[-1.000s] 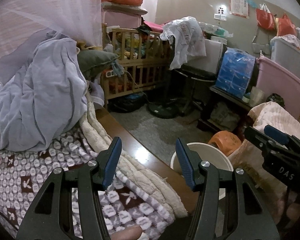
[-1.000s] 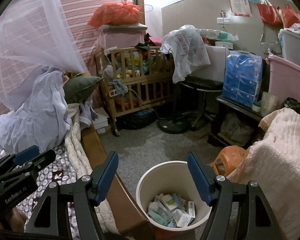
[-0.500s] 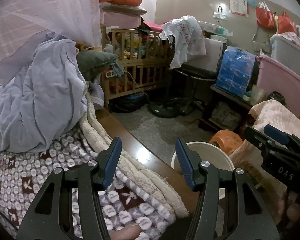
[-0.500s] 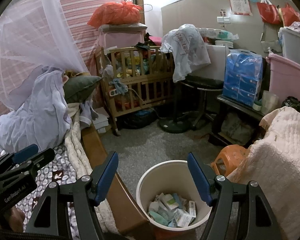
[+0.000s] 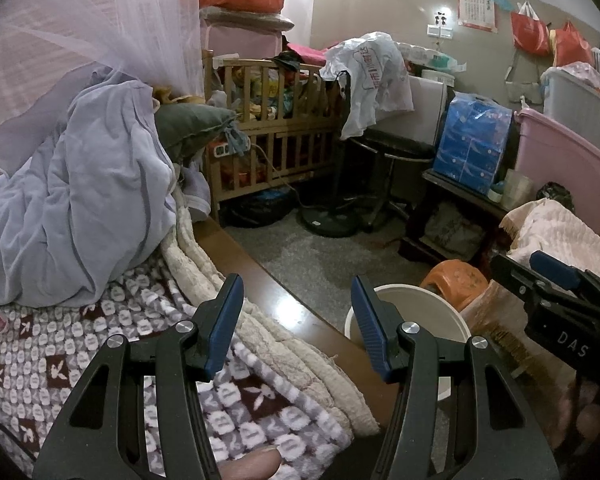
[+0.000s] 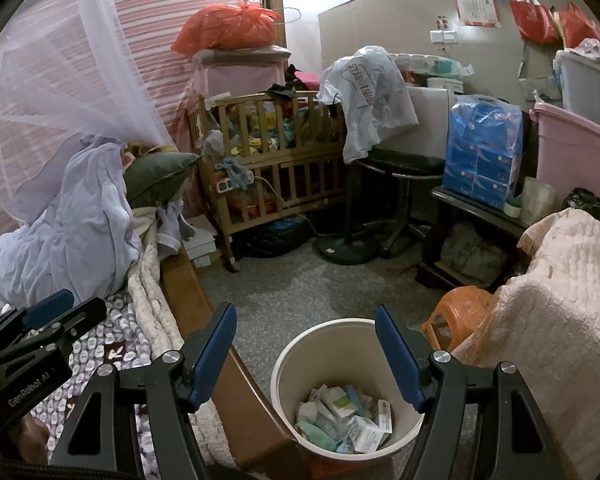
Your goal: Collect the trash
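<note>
At nine o'clock a heaped lilac quilt (image 5: 80, 200) is seen on the patterned blanket (image 5: 40, 352), its far end veiled by netting. The left gripper (image 5: 298, 316) is held above the wooden bed edge (image 5: 260, 280) with jaws spread and nothing between them. The white bin (image 6: 340, 360) sits at six o'clock on the floor, filled with crumpled packets (image 6: 340, 412) whose print cannot be read. The right gripper (image 6: 306, 344) is held over it, jaws spread and empty. At three o'clock the orange stool (image 6: 456, 312) is half hidden by a cream throw (image 6: 556, 300).
</note>
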`<state>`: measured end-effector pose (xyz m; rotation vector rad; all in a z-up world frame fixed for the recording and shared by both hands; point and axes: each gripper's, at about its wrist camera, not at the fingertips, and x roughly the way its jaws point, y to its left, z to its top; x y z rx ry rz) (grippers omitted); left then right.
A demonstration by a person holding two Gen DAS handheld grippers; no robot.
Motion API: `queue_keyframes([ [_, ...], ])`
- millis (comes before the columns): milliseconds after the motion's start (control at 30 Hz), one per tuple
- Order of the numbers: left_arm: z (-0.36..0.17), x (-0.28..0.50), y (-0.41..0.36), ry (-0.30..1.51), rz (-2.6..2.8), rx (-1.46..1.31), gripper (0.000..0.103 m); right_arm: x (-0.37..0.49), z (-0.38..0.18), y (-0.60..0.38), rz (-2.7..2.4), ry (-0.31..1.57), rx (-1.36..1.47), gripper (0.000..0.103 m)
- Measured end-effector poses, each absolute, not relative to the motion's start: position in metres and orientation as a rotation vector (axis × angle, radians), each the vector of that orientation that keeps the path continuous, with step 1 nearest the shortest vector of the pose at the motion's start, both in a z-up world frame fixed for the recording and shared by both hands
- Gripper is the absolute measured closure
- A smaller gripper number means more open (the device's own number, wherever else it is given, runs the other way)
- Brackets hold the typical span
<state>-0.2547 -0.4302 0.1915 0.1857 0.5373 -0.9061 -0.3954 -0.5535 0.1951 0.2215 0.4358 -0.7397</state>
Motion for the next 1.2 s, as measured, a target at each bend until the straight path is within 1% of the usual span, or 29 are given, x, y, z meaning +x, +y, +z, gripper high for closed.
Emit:
queue_keyframes([
  [1200,0.1861,-0.2583,-0.4358,0.558,-0.908,0.203,0.049,-0.4021,0.1865,-0.5571,-0.742,0.447,0.236,0.033],
])
